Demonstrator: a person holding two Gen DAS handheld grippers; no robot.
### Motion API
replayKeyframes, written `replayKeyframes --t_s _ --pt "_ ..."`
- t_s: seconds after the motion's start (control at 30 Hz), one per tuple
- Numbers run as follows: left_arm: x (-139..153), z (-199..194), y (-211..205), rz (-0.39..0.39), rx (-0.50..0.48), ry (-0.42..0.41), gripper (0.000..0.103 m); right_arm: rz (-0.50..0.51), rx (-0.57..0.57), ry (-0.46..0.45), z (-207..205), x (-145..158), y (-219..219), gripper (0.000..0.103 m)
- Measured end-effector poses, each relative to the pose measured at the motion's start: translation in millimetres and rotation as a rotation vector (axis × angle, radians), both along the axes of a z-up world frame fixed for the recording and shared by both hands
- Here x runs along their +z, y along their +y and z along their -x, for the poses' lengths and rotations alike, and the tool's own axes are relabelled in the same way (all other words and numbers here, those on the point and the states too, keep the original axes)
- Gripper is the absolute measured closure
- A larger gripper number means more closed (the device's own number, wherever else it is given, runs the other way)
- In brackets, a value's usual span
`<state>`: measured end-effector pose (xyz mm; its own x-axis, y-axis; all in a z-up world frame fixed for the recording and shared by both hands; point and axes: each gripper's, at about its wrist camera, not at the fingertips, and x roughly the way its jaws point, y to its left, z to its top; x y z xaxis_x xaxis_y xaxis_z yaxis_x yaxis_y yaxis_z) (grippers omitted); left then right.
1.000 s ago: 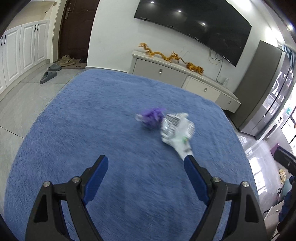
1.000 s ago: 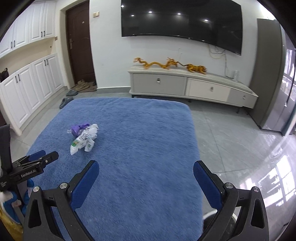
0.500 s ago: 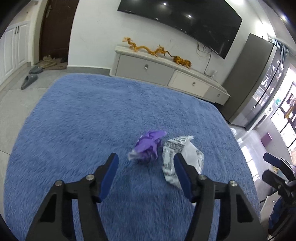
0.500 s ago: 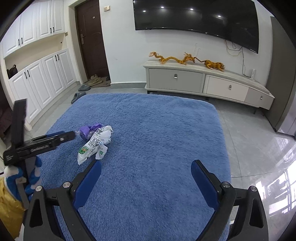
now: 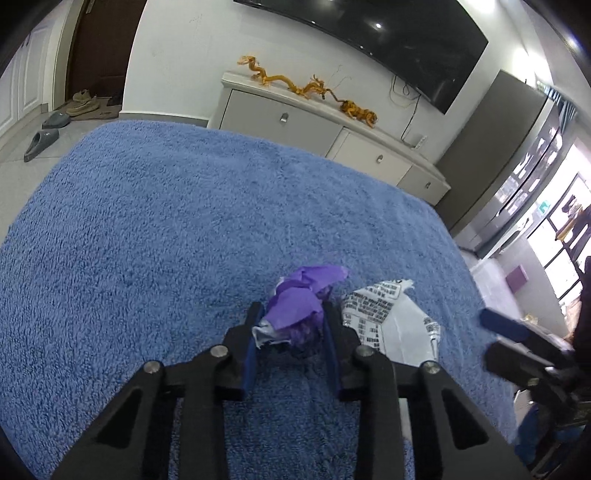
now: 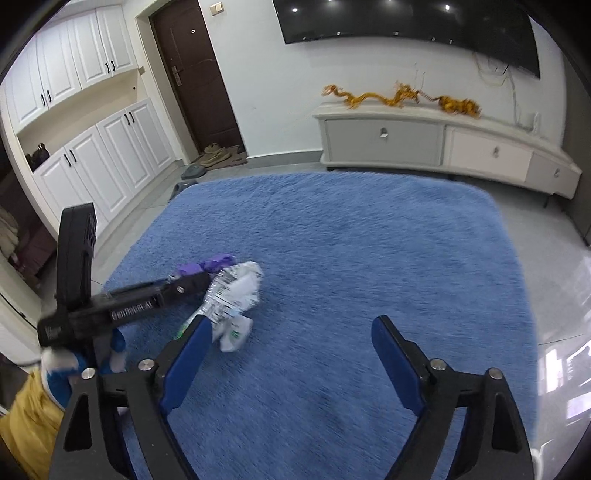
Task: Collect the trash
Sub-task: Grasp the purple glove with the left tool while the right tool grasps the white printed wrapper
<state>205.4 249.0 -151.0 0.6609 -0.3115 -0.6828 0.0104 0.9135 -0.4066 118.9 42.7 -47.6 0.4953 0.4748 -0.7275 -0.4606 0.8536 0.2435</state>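
Two pieces of trash lay on the blue rug [image 5: 155,236], close beside each other: one crumpled purple wrapper [image 5: 301,301] and one crumpled white wrapper [image 5: 391,325] with black print. Both sat toward the near left part of the rug as the right wrist view showed it.

Two tongs were in view. The left tongs [image 5: 291,332] had just been closing, and their blue pads stood at either side of the purple wrapper, pressed against it; the wrapper was gripped while it rested on the rug. The white wrapper lay just right of these tongs, outside the jaws.

The right tongs [image 6: 291,354] had also just been closing somewhat, yet stood wide apart with nothing but rug between the pads. Their left pad overlapped the near end of the white wrapper in that view; whether it touched could not be told.

One white cabinet [image 6: 443,144] stood against the far wall beyond the rug, with two golden dragon figures [image 6: 373,98] on top and one dark screen [image 6: 406,26] mounted above. One dark door [image 6: 192,74] stood to the left, with several shoes and slippers [image 6: 214,158] on the floor before it.
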Motion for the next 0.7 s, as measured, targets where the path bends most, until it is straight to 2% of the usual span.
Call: replayKeyframes --t_s 0.2,0.33,0.43,0.63,0.67,0.7 --pt "-2.6 1.8 9.1 0.039 0.027 -0.008 0.076 -0.049 0.049 0.072 -15.4 -16.9 30.2 0.037" --pt "-4.7 6.8 11.0 0.038 0.025 -0.011 0.076 -0.11 0.075 0.134 -24.1 -28.4 40.4 0.054" --pt "-5.0 6.6 7.9 0.034 0.023 -0.009 0.076 -0.147 0.087 0.162 -29.2 -32.0 41.0 0.058" --pt "-4.0 5.5 4.6 0.035 0.026 -0.009 0.076 -0.192 0.092 0.23 -34.6 -41.1 37.7 0.059" --pt "-4.2 5.9 5.0 0.038 0.027 -0.009 0.076 -0.204 0.094 0.234 -34.9 -40.7 36.1 0.067" --pt "-4.2 5.9 5.0 0.038 0.028 -0.01 0.076 -0.218 0.098 0.241 -35.5 -40.7 33.2 0.067"
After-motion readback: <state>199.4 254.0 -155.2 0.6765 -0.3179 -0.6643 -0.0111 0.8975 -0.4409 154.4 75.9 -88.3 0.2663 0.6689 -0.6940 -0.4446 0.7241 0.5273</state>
